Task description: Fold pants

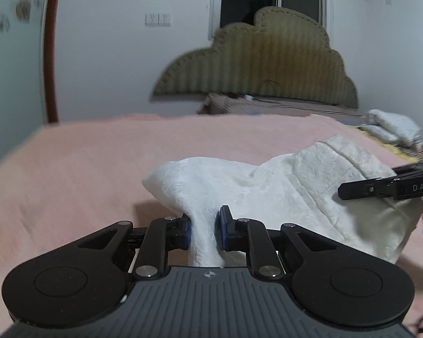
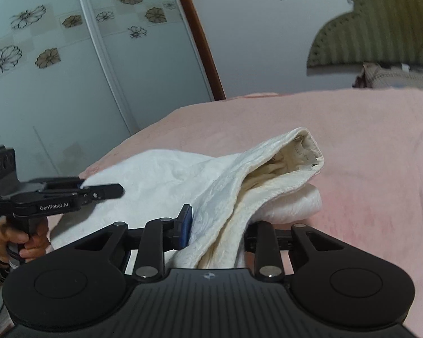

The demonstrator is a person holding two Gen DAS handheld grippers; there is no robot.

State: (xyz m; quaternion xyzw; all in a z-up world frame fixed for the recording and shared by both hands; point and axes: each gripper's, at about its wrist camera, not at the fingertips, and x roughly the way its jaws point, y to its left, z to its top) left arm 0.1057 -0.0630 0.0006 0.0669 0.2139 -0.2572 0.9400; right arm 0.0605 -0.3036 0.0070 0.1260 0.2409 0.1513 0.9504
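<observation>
Blue pads of the left gripper (image 1: pixel 204 229) pinch a bunched fold of the white pants (image 1: pixel 268 194), jaws narrow. Likewise narrow, the right gripper (image 2: pixel 215 229) clamps a thicker bundle of the same pants (image 2: pixel 211 180), its right pad hidden by cloth. Beyond, the garment lies rumpled near the front edge of the pink bedspread (image 2: pixel 338 129), waistband (image 2: pixel 307 155) gaping. An olive headboard (image 1: pixel 256 64) stands at the far edge.

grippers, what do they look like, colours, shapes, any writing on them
Both are matte black. The left gripper has linkage arms with silver pivot pins, round side discs, a ribbed grey body and blue pads. The right gripper matches, with a small emblem on its ribbed body. Seen side on, the left one reads GenRobot.AI and DAS in white.
</observation>
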